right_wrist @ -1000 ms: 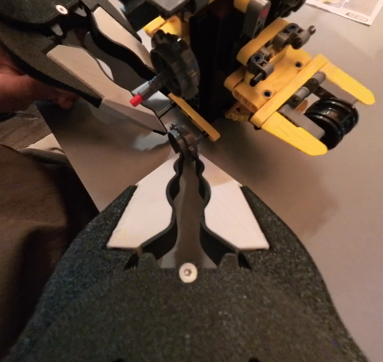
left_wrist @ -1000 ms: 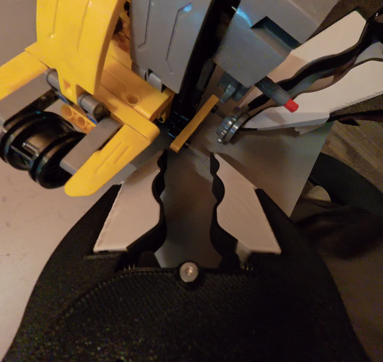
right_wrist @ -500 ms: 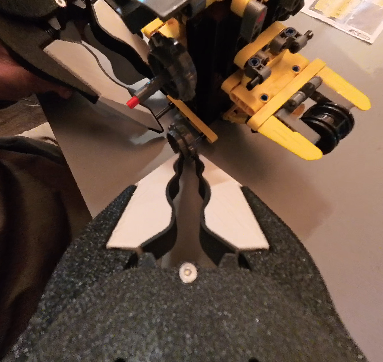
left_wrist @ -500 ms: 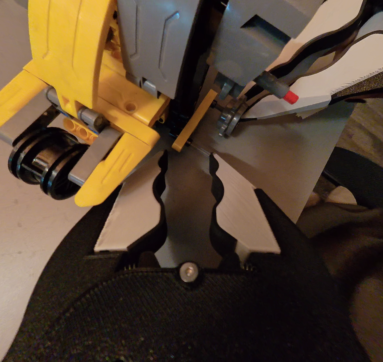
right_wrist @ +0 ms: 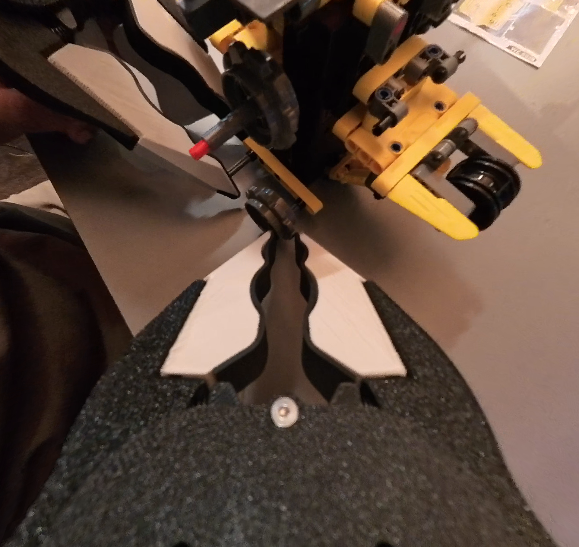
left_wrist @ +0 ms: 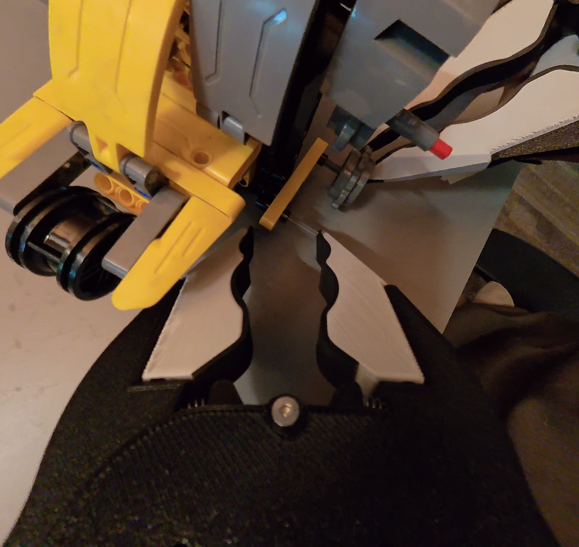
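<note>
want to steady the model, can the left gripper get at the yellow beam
Probably yes: the left gripper is open and the yellow beam ends just past its tips, with nothing between.

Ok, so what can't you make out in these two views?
- Yellow-grey brick model: upper part cut off by top edge, both views.
- Thin black axle: inner end hidden behind yellow beam, right wrist view.
- Printed sheet: blurred, cropped at the corner, right wrist view.
</note>
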{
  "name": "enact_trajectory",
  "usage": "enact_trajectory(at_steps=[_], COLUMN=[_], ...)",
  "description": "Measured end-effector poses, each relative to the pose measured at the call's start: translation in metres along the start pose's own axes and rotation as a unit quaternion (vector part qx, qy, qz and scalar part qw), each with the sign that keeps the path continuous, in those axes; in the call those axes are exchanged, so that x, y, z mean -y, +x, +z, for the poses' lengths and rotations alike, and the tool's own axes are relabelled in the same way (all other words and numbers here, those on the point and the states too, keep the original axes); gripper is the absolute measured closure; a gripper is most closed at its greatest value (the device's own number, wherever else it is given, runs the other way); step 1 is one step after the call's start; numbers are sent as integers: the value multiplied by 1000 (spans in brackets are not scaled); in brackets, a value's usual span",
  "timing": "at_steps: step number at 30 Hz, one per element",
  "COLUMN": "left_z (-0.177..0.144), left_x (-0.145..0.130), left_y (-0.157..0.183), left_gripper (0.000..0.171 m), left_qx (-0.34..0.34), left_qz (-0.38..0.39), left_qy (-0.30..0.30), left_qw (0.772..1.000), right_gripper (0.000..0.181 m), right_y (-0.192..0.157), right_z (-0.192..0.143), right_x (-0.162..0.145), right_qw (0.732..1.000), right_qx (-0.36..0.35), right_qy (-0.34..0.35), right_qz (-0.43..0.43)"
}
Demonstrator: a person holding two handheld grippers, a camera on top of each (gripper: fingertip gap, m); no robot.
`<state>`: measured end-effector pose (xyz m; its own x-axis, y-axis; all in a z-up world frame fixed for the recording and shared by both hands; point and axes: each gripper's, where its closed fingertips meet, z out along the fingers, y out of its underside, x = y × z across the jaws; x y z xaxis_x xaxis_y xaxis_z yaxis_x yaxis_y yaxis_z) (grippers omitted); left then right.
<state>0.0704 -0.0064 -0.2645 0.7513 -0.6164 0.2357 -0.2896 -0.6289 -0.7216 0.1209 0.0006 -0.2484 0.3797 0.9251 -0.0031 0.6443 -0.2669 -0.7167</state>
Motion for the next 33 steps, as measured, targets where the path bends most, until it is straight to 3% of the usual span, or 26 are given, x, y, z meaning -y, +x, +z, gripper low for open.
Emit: enact_trajectory(at_steps=[13,33], left_z=[0,0], left_x=[-1,-2], left_y=[0,1], left_gripper=[133,134], left_qx=[9,11], left_qz=[6,7], left_qy=[-1,-2], left_qw=[1000,1000], right_gripper=[170,170], right_y=[0,0], right_z=[-7,-4], right_x=[-9,-6], right_qw=[998,998], right_qx=[6,-17], right_qy=[10,-9], right_qz=[58,55])
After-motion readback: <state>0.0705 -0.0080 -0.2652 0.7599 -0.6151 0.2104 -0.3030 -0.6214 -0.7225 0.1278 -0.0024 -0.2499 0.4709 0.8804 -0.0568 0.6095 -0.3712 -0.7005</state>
